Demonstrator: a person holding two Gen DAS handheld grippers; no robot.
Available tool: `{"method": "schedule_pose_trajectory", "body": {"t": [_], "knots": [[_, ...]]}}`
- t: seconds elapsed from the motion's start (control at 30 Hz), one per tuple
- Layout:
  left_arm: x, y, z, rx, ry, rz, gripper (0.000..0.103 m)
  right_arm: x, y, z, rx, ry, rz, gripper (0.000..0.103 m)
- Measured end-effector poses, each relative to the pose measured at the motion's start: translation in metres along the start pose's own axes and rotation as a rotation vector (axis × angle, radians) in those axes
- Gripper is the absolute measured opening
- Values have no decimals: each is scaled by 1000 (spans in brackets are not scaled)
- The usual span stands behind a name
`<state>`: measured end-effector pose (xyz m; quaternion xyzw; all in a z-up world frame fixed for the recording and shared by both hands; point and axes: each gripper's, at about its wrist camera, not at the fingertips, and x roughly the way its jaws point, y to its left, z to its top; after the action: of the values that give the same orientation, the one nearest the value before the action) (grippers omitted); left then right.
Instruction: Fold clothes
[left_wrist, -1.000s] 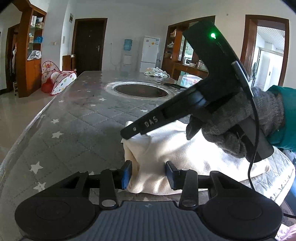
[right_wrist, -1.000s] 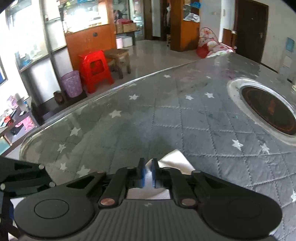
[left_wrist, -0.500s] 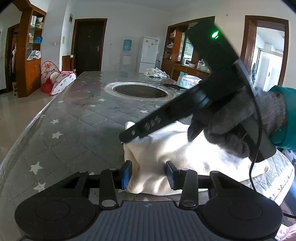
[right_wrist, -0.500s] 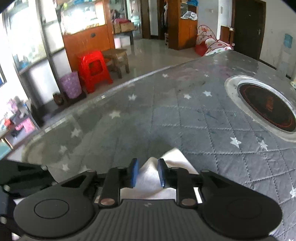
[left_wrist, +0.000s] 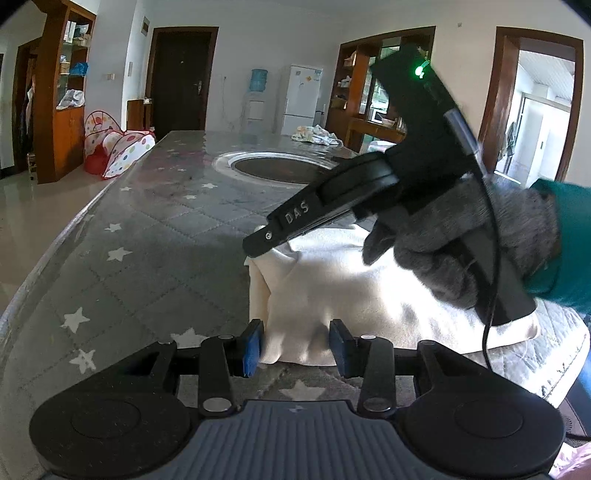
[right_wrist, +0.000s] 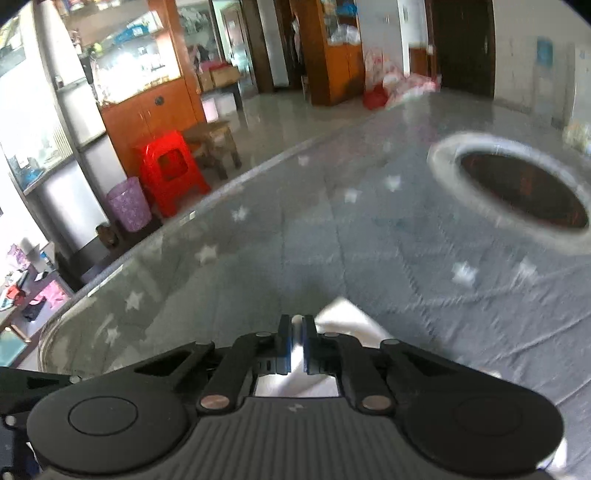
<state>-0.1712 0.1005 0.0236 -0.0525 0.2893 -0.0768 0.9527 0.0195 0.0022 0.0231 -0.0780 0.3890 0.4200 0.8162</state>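
A cream garment (left_wrist: 351, 288) lies folded on the grey star-quilted table (left_wrist: 147, 258). My left gripper (left_wrist: 295, 347) sits at its near edge, with the blue pads on both sides of a bunched fold of cloth and pressing it. My right gripper (left_wrist: 255, 247), held by a grey-gloved hand (left_wrist: 480, 251), points down at the garment's far left corner. In the right wrist view, the right gripper (right_wrist: 295, 339) has its jaws closing, with a strip of the cream garment (right_wrist: 347, 314) pinched between the pads. That view is blurred by motion.
A round dark recess (left_wrist: 280, 170) with a metal rim is set in the table beyond the garment, and shows as the recess (right_wrist: 517, 188) at the right. More cloth (left_wrist: 314, 133) lies at the table's far end. A red stool (right_wrist: 170, 170) and a purple bin (right_wrist: 129, 206) stand on the floor.
The right gripper opened a little over the garment's corner, then closed on it again, and it rolled slightly. The left gripper and the cloth in it stayed still.
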Motion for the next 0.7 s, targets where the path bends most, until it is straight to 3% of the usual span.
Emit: {"method": "schedule_pose_trajectory", "body": {"t": [0.13, 0.3, 0.43, 0.7], "knots": [[-6, 4, 7, 6, -10, 14, 43, -14, -13, 7, 59, -27, 15, 8], [-14, 2, 25, 4, -54, -30, 41, -58, -20, 0, -15, -48, -60, 9], [1, -11, 38, 27, -45, -99, 41, -93, -25, -27, -60, -33, -139, 9], [49, -13, 43, 23, 35, -64, 40, -134, -41, -95, -16, -4, -235, 9]]}}
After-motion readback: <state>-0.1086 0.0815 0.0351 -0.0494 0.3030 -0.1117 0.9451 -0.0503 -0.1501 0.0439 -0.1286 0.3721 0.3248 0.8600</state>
